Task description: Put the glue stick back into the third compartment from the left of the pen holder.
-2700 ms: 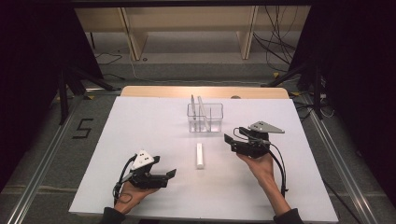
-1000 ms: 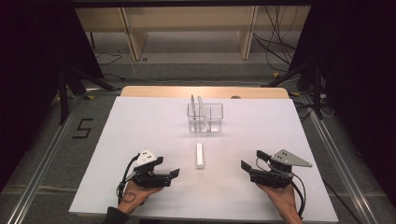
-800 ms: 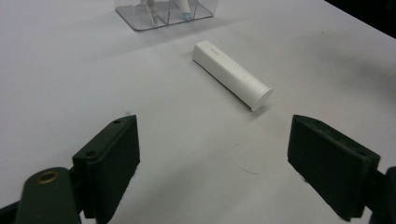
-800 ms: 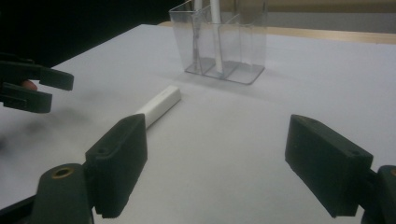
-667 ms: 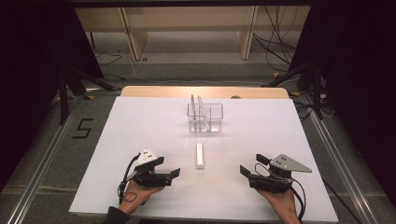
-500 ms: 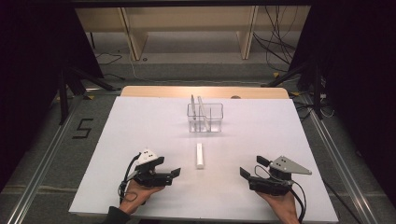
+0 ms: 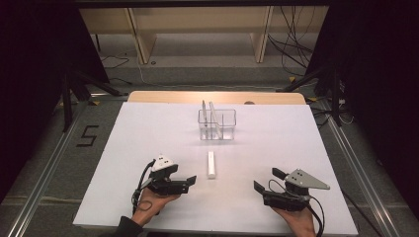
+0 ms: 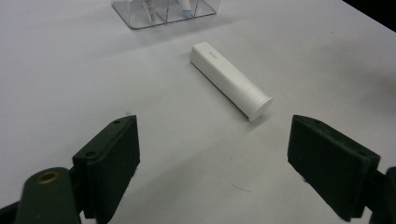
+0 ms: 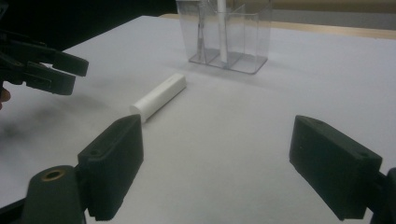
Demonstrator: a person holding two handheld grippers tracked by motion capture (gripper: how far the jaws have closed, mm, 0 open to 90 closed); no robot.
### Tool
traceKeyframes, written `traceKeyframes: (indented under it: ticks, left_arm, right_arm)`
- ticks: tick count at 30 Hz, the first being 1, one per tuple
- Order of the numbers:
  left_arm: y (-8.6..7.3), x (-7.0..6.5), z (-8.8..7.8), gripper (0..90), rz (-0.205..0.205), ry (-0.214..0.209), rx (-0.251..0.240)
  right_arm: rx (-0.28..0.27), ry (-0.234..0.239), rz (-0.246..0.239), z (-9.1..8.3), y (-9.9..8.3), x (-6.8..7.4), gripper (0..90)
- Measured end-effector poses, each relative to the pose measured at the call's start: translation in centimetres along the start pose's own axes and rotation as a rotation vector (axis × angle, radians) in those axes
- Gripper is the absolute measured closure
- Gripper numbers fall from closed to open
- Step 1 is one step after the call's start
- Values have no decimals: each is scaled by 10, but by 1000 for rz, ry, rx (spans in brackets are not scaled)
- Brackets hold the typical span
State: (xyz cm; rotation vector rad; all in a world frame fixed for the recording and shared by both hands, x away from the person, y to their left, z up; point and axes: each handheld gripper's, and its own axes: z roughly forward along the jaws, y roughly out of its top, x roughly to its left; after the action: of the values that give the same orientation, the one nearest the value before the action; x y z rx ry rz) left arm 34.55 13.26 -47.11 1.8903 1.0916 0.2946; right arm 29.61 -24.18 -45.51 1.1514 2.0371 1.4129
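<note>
A dim room with grey carpet and pale wooden shelving lies behind the white table (image 7: pixel 148 128) at which we work. Near the middle of the table we see a white tube (image 7: pixel 211 164) lying flat, capped end toward us, well short of a clear plastic organizer (image 7: pixel 217 124) that stands farther back with slim upright items in its compartments.

Our left tool (image 7: pixel 190 181) rests low over the table just left of the tube, pointing toward it; in the left gripper view its two black jaws stand wide apart with bare table between them, and the tube (image 8: pixel 230 80) lies ahead, slanting away toward the organizer (image 8: pixel 163 11), touched by neither jaw.

Our right tool (image 7: pixel 264 180) sits near the table's front edge, well to the right of the tube. Its jaws have just been opening and now stand wide with nothing between them. In the right gripper view the tube (image 9: pixel 159 96) lies ahead to the left, the organizer (image 9: pixel 229 37) beyond it, and the left tool (image 9: pixel 70 72) shows at the left edge.
</note>
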Motion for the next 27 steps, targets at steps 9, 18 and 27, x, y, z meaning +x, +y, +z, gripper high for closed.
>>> traceKeyframes:
  ticks: [9, 18, 27]
  left_arm:
    - [10, -8, 10, 165, -30, 14, 17]
    - [17, -18, 27, 166, -21, 41, 53]
    - [24, -31, 38, 166, -7, 64, 65]
  right_arm:
    - [-3, -6, -3, -3, -1, 1, 183]
    - [0, -3, 1, -4, -2, 2, 183]
    - [3, -3, -4, -2, -2, 3, 185]
